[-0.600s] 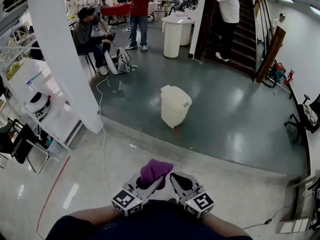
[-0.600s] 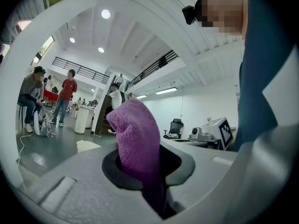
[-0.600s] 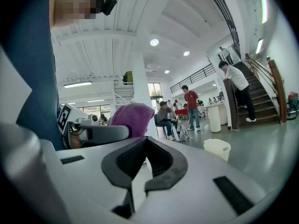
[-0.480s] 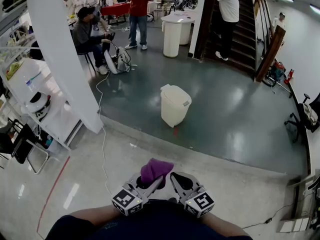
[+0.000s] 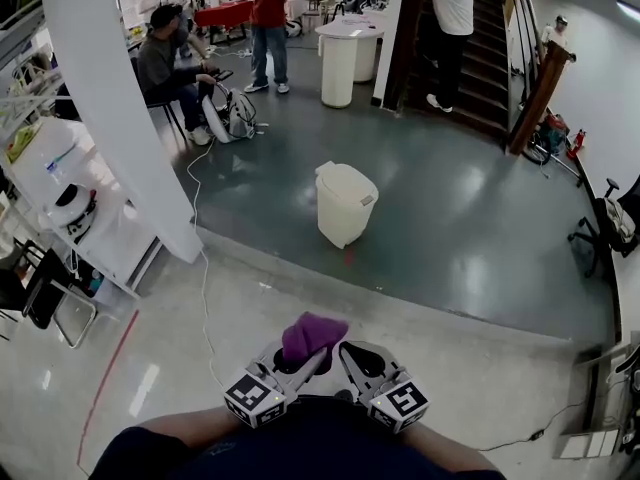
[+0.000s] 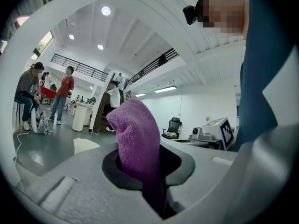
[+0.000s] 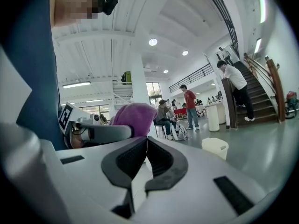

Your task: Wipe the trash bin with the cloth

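Low and close against a dark-blue torso, bare forearms [image 5: 180, 430] angled inward: left gripper [image 5: 303, 356] and right gripper [image 5: 348, 358] just beside each other, marker cubes nearest the body, jaws pointing forward over pale glossy floor [image 5: 150, 348]. Clamped in the left jaws, a purple cloth [image 5: 312, 335], bunched up and standing well past the tips. Right jaws closed together on nothing, black pads meeting at the tips. Straight ahead and well apart from both grippers, on darker grey-green floor, a cream trash bin [image 5: 346, 204]: upright, lid down, contents hidden. Beyond the bin, a seated person [image 5: 165, 63] and a standing person [image 5: 268, 13] near a red table [image 5: 222, 13]. At the left, a white pillar [image 5: 120, 118]; at the right, a staircase [image 5: 490, 58].
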